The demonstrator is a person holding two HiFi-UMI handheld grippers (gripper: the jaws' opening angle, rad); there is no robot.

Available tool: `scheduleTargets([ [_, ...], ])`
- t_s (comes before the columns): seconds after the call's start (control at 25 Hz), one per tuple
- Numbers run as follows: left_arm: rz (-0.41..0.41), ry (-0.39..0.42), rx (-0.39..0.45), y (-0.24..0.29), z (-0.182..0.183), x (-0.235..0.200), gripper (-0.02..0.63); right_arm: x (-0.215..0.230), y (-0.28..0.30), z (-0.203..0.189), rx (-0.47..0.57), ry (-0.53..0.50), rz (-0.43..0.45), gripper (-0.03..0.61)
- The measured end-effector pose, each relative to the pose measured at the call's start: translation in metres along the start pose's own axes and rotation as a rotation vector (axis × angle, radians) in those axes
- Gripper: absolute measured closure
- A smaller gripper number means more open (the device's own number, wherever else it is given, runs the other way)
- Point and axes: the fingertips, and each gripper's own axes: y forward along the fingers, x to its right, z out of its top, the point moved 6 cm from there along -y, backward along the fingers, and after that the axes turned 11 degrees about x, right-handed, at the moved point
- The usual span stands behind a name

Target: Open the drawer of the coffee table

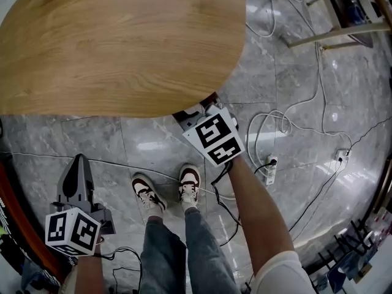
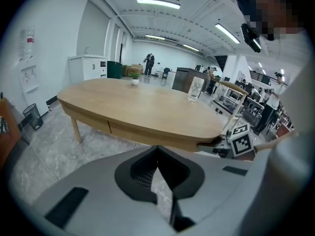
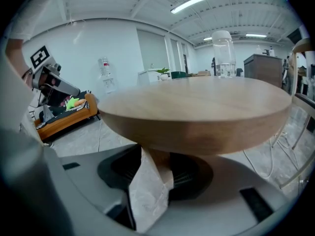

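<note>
The oval wooden coffee table (image 1: pixel 122 48) fills the upper left of the head view. My right gripper (image 1: pixel 201 109) reaches under its near end, fingertips hidden below the tabletop rim. In the right gripper view the right gripper (image 3: pixel 157 157) has a strip of wood, the drawer front's lower edge (image 3: pixel 158 160), filling the gap between its jaws just under the tabletop (image 3: pixel 197 112). In the left gripper view a dark slot (image 2: pixel 206 143) shows at that end, beside the right gripper's marker cube (image 2: pixel 241 140). My left gripper (image 1: pixel 79 163) hangs low at the left, away from the table, jaws together and holding nothing.
The person's feet (image 1: pixel 165 188) stand on grey marble floor just below the table's end. White cables and a power strip (image 1: pixel 270 170) lie to the right. A glass jar (image 3: pixel 222 53) and a small plant (image 2: pixel 135 77) stand on the table. A side drawer seam (image 2: pixel 109 127) shows.
</note>
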Motion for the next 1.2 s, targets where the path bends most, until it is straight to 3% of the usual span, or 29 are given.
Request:
scheduleTargets([
  [0.6,0.027,-0.053,-0.004,-0.010,-0.015,0.003,0.621,-0.003,-0.008,0.002,-0.069,-0.132,0.066,0.446],
  [1.2,0.026,-0.059,-0.002,-0.018,-0.021,0.002,0.621,-0.020,-0.020,-0.004,-0.080,-0.176,0.125,0.463],
])
